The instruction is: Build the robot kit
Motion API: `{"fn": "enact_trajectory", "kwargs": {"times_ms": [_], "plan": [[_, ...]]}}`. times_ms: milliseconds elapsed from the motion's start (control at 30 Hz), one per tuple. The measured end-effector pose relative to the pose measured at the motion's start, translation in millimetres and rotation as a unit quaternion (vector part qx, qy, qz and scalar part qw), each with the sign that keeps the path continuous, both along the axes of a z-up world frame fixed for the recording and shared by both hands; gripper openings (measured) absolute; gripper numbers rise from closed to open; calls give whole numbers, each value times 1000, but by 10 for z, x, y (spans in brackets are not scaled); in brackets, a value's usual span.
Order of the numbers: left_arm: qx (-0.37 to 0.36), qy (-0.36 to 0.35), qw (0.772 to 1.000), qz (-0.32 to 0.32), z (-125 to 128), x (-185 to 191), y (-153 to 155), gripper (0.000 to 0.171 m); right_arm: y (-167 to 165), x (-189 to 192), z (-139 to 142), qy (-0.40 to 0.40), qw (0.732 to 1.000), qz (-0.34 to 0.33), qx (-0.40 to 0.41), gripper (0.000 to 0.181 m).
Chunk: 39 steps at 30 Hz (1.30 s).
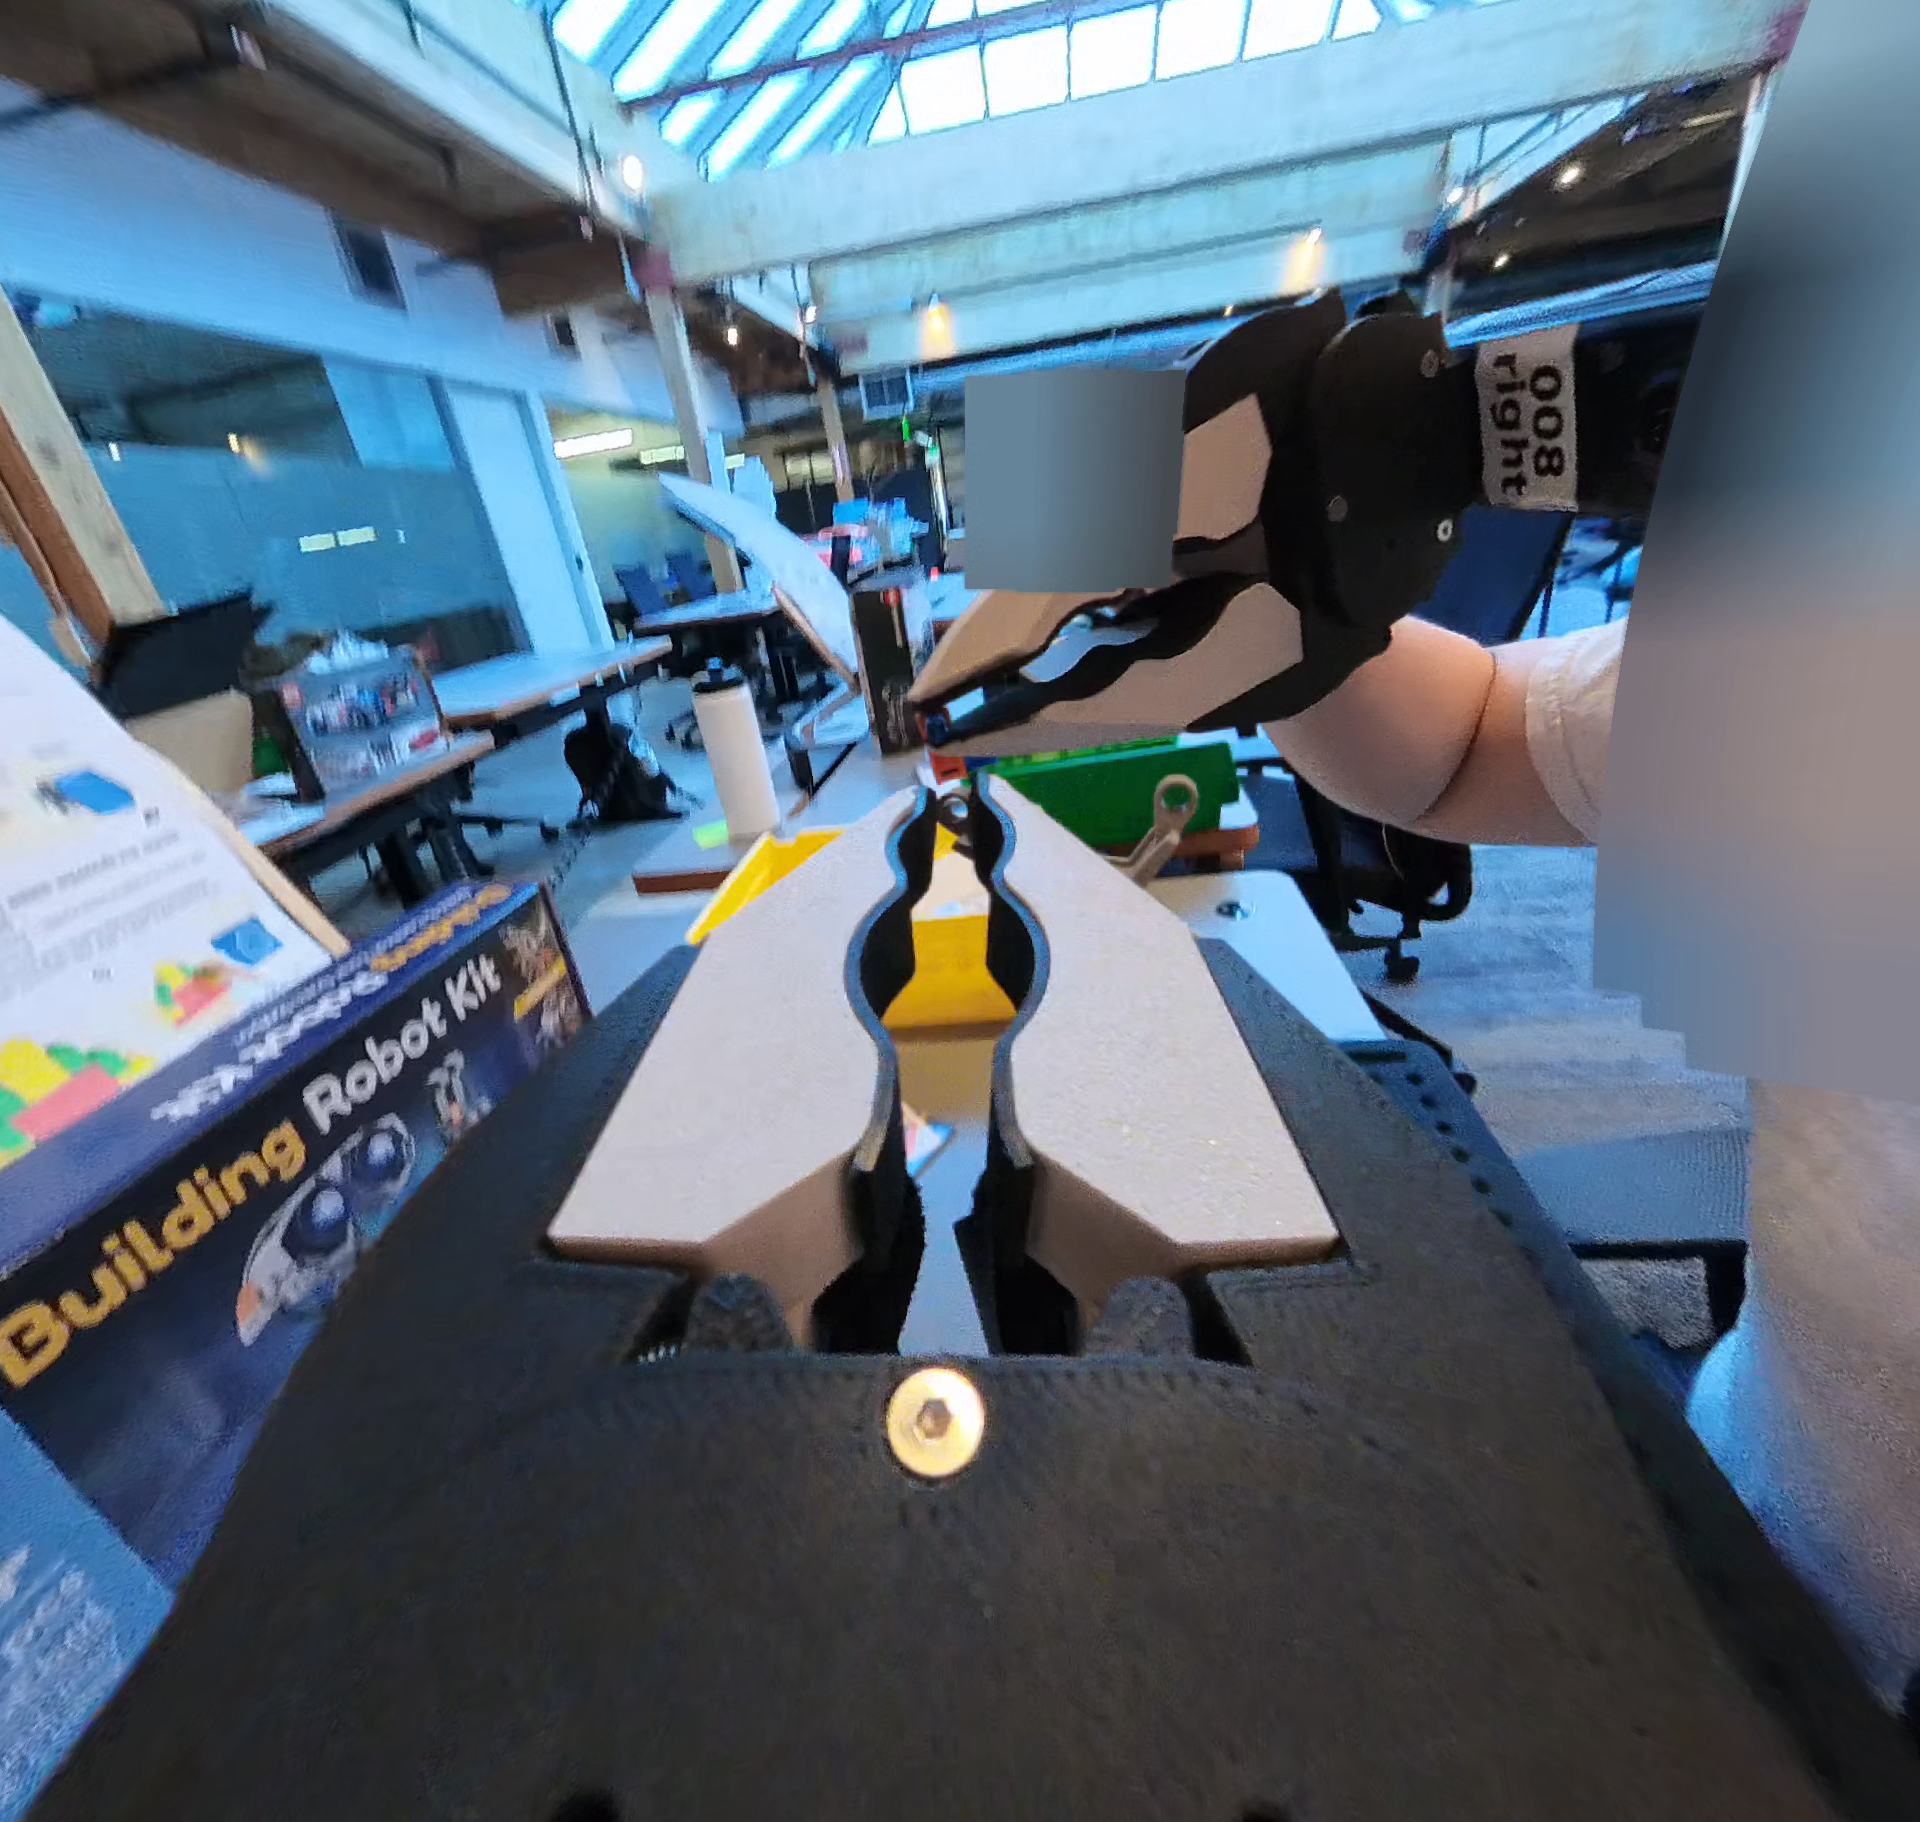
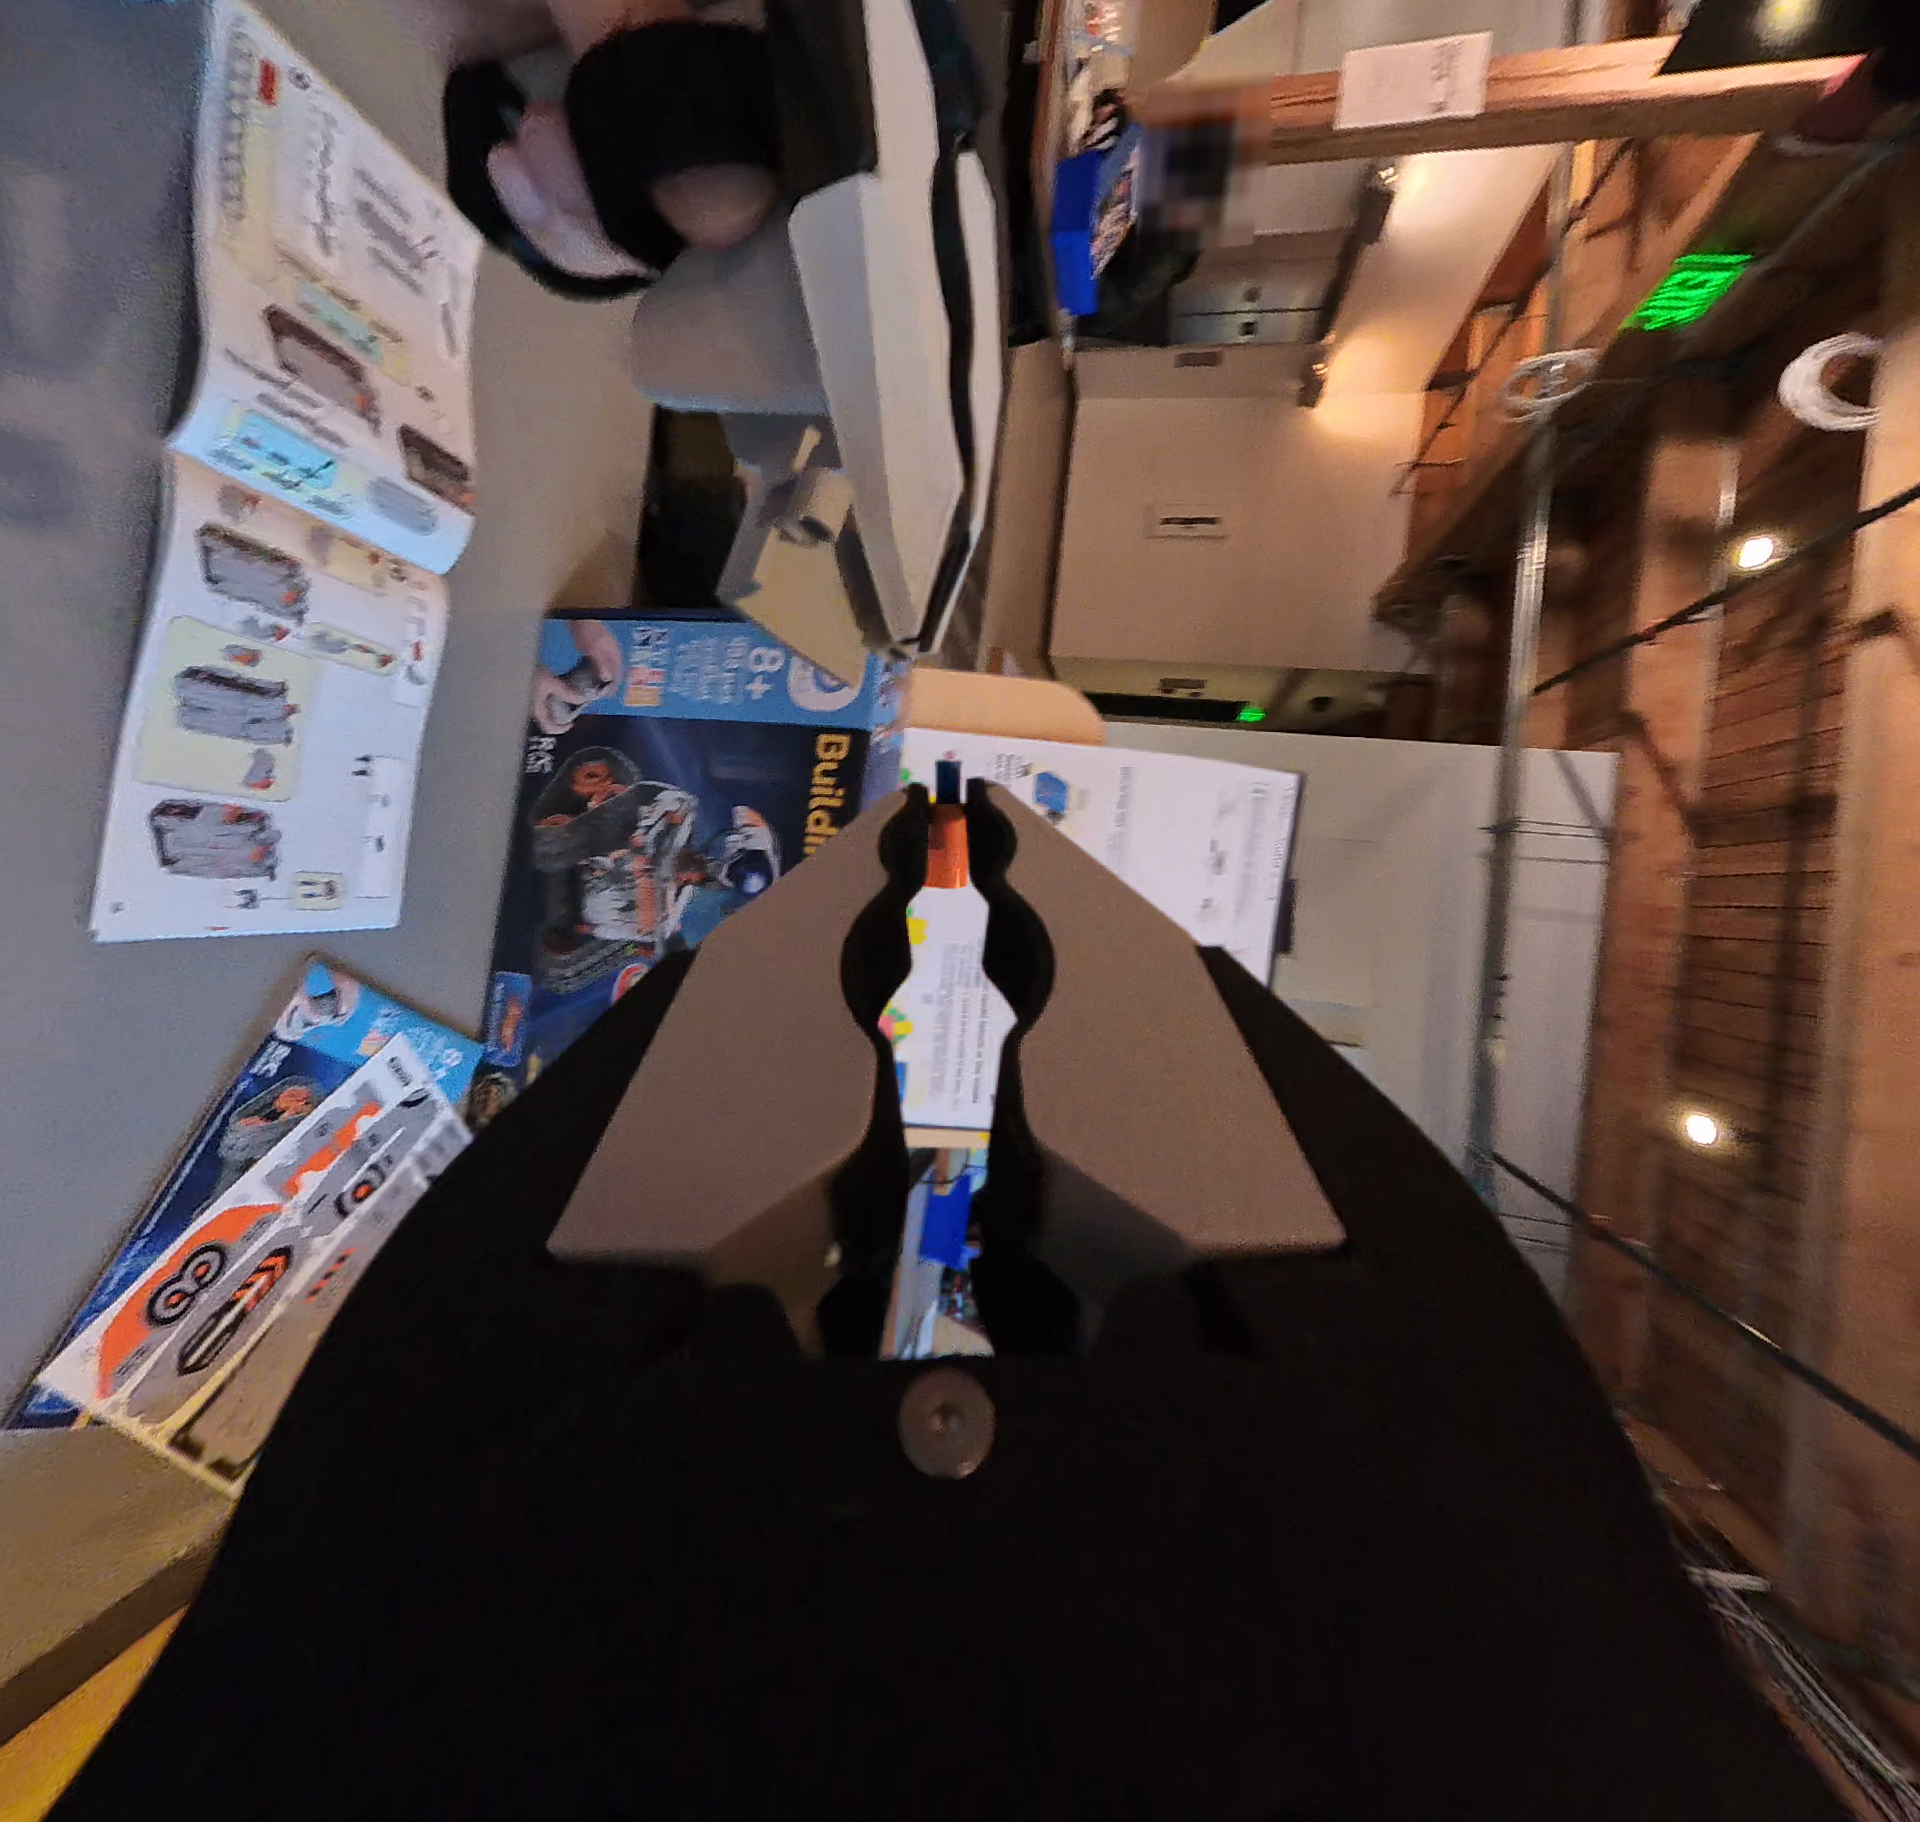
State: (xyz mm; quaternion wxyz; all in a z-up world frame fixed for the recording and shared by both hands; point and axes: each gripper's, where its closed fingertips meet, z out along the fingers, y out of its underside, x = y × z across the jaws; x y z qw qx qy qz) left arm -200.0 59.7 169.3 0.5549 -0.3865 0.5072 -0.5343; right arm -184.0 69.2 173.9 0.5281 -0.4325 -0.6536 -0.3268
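Observation:
My left gripper (image 1: 954,804) has its tan fingers nearly together, with a small dark part (image 1: 961,818) pinched at the tips. My right gripper (image 1: 932,725) comes in from the upper right, just above and ahead of the left tips, held by a hand in a black glove. In the right wrist view, which is rolled sideways, my right gripper (image 2: 945,793) is shut on a small orange and blue piece (image 2: 945,847). The left gripper's fingers (image 2: 883,401) show at the top of that view, held by a gloved hand (image 2: 644,131).
A dark blue kit box (image 1: 312,1149) and a printed sheet (image 1: 125,889) stand at the left. A yellow bin (image 1: 945,962), a green flat piece (image 1: 1101,785) and a white bottle (image 1: 732,754) lie ahead. An open booklet (image 2: 312,484) and sticker sheets (image 2: 260,1232) lie on the grey table (image 2: 62,1045). My two grippers' fingertips are within a few centimetres of each other.

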Motion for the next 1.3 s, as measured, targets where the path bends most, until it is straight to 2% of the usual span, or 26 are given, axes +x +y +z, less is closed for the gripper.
{"fn": "enact_trajectory", "kwargs": {"times_ms": [167, 400, 600, 800, 1100, 1300], "plan": [[23, -54, 998, -15, 217, -155, -162, 5, -199, -164, 173, 27, 998, -8, 56, 6], [-23, -85, 993, -80, 330, -266, -258, 4, -315, -266, 211, 71, 994, -34, 72, 6], [-7, -88, 995, -54, 341, -208, -268, 4, -300, -312, 209, 119, 991, -51, 43, 6], [-39, -82, 995, -45, 368, -219, -212, 4, -273, -346, 240, 108, 990, -46, 75, 6], [-132, -87, 981, -112, 395, -231, -188, 4, -217, -360, 242, 96, 989, -41, 106, 6], [-153, -83, 979, -104, 380, -211, -131, 4, -200, -339, 276, 100, 987, -46, 115, 6]]}}
